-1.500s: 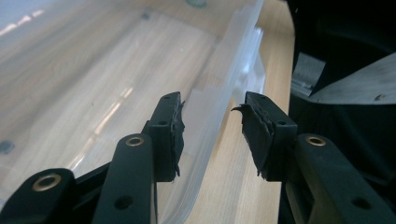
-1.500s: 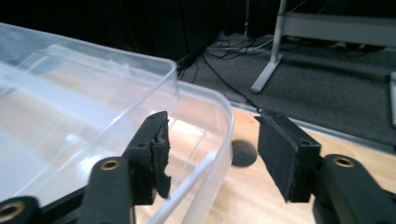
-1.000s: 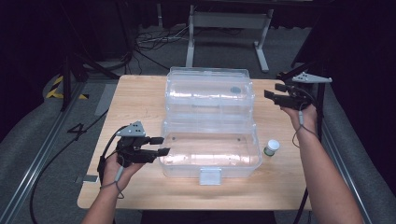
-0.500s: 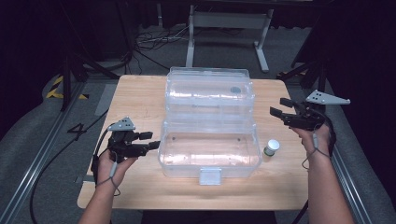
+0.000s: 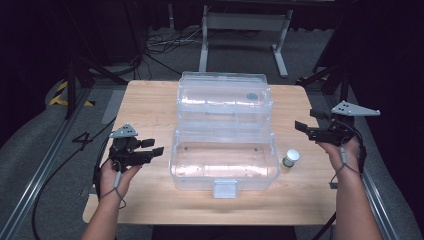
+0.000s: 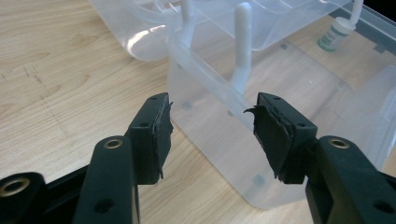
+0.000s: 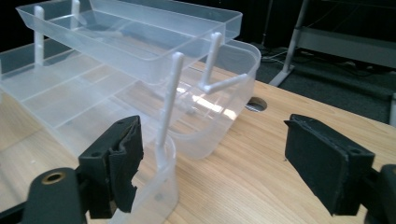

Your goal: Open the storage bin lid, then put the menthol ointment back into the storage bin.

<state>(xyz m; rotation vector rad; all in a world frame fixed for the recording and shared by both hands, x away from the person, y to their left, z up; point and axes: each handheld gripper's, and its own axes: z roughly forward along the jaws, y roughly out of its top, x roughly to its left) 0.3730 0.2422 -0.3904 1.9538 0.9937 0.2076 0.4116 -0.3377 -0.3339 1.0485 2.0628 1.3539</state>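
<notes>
A clear plastic box (image 5: pixel 224 172) stands open in the middle of the wooden table (image 5: pixel 150 100), its lid (image 5: pixel 222 97) folded back. A clear tray (image 7: pixel 140 32) is raised on white arms above the base (image 7: pixel 93 107). A small white-capped bottle (image 5: pixel 290 158) stands just right of the box, seen through the plastic as the bottle (image 6: pixel 335 33). My left gripper (image 5: pixel 155 146) is open beside the box's left end, nothing between its jaws (image 6: pixel 210 123). My right gripper (image 5: pixel 305 120) hovers right of the box; its jaws have just been opening and hold nothing (image 7: pixel 212 149).
A latch tab (image 5: pixel 225 189) sticks out at the box's near side. A round cable hole (image 7: pixel 254 105) sits in the tabletop behind the box. A metal stand (image 5: pixel 240 30) and cables lie on the floor beyond the table's far edge.
My right gripper came from the table's far right corner toward the near side, level with the box's hinge, and its jaws spread wider. My left gripper drew slightly left, away from the box.
</notes>
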